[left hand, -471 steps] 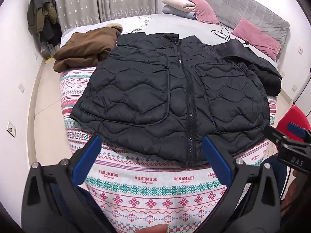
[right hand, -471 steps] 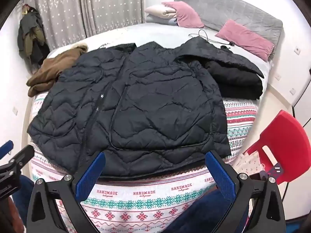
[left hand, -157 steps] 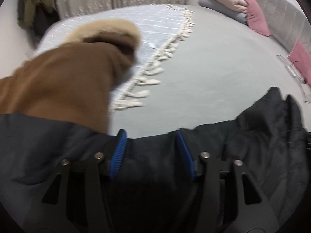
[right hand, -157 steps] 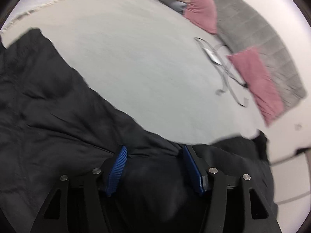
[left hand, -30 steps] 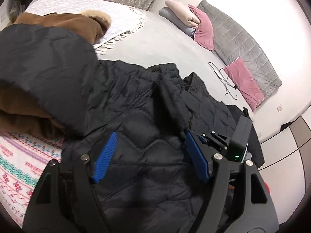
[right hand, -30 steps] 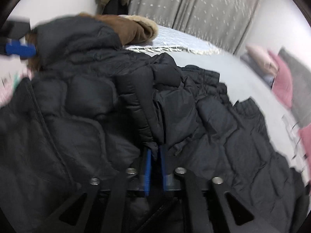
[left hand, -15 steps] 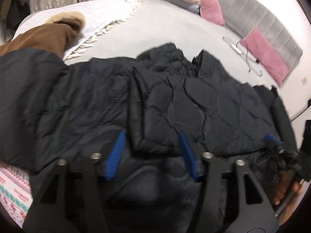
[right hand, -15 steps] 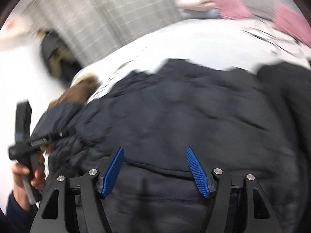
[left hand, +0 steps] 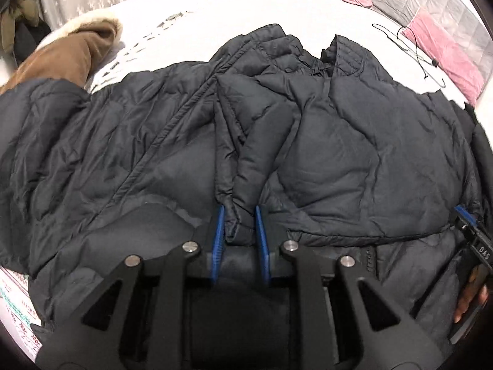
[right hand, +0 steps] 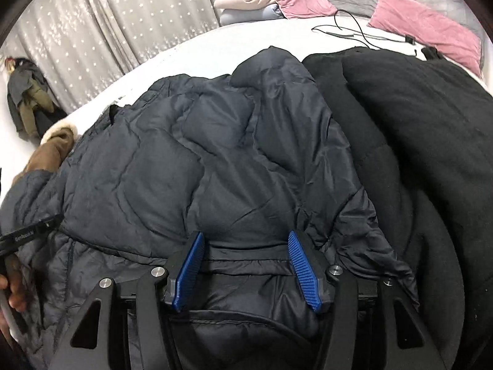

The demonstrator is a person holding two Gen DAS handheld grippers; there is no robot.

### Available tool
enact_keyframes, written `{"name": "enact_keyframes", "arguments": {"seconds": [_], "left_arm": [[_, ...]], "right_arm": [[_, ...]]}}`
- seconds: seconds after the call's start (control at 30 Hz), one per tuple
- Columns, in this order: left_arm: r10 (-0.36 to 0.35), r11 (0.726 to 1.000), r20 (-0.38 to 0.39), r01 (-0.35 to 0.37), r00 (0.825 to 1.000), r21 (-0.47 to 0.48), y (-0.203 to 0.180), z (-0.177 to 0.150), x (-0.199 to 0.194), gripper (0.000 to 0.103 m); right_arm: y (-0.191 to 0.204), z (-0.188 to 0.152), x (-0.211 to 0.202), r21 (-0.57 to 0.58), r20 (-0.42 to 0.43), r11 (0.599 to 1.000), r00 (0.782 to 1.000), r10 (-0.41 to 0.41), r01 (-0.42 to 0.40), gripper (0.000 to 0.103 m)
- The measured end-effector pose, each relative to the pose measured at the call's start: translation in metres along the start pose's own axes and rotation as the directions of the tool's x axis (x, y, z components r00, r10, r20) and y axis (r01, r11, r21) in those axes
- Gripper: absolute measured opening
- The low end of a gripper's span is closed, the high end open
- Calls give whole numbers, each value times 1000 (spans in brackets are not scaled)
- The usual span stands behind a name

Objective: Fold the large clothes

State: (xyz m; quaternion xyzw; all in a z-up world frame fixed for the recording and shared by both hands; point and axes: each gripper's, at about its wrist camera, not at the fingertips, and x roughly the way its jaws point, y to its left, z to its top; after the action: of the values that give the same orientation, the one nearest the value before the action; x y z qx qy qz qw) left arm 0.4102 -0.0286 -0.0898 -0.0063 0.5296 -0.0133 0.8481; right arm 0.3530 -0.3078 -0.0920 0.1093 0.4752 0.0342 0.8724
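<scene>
A black quilted jacket [left hand: 354, 141] lies spread over the bed, its upper part folded down over the lower part. My left gripper [left hand: 237, 225] is shut on a folded sleeve end of the jacket near the middle. My right gripper [right hand: 246, 256] is open, its blue pads on either side of the folded edge of the jacket [right hand: 197, 154] at the right side, resting on the fabric. The right gripper also shows at the right edge of the left wrist view [left hand: 468, 219].
A brown coat with a fur collar [left hand: 71, 49] lies at the left of the bed. A black garment [right hand: 416, 117] lies to the right of the jacket. Pink pillows [right hand: 425, 27], a cable [right hand: 354, 34] and a grey headboard are at the back.
My left gripper has closed on the sleeve end. My right gripper has swung round and settled open over the jacket's right folded edge. The jacket's top now lies folded down.
</scene>
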Motion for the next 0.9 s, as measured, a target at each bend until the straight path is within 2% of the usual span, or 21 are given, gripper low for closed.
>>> {"name": "enact_keyframes", "arguments": {"seconds": [0.1,0.2,0.23,0.37,0.5,0.6,0.7,0.77,0.83,0.9], "left_arm": [[-33,999,-1,33,999,-41,14,-5,-23,26],[-65,996,39,67,997,-52,34,-28,-62,37],[-68,995,56,71,996,-63,43,-40,-77,41],[-55,993,102,64,993,-96,86,-97,-132,46],[3,979,126,22,992,-201,148,-172,-180,53],[28,969,111,0,993,-248,176,-221,-193,53],[-8,971,74,25,997,-238,178,-256,-190,53],[-32,973,35,39,999,-228,174,-276,-176,53],[-42,969,11,44,999,-243,173,-285,-164,53],[-34,965,46,45,998,-260,171,-292,-159,53]], "right_arm": [[-9,-3,-25,76,10,996,999,46,-47,58],[-5,-11,-57,83,42,993,996,77,-81,58],[-1,-16,-66,72,43,994,996,75,-78,58],[9,-48,-100,34,19,996,997,78,-78,58],[-28,-90,-144,123,37,987,994,101,-105,59],[-65,-131,-174,181,28,979,995,91,-94,66],[-87,-163,-192,157,-9,986,999,51,-49,66],[-104,-182,-197,169,-43,984,997,65,-56,66],[-112,-196,-195,176,-75,984,996,44,-30,66],[-118,-207,-193,168,-86,986,996,26,-11,66]]}}
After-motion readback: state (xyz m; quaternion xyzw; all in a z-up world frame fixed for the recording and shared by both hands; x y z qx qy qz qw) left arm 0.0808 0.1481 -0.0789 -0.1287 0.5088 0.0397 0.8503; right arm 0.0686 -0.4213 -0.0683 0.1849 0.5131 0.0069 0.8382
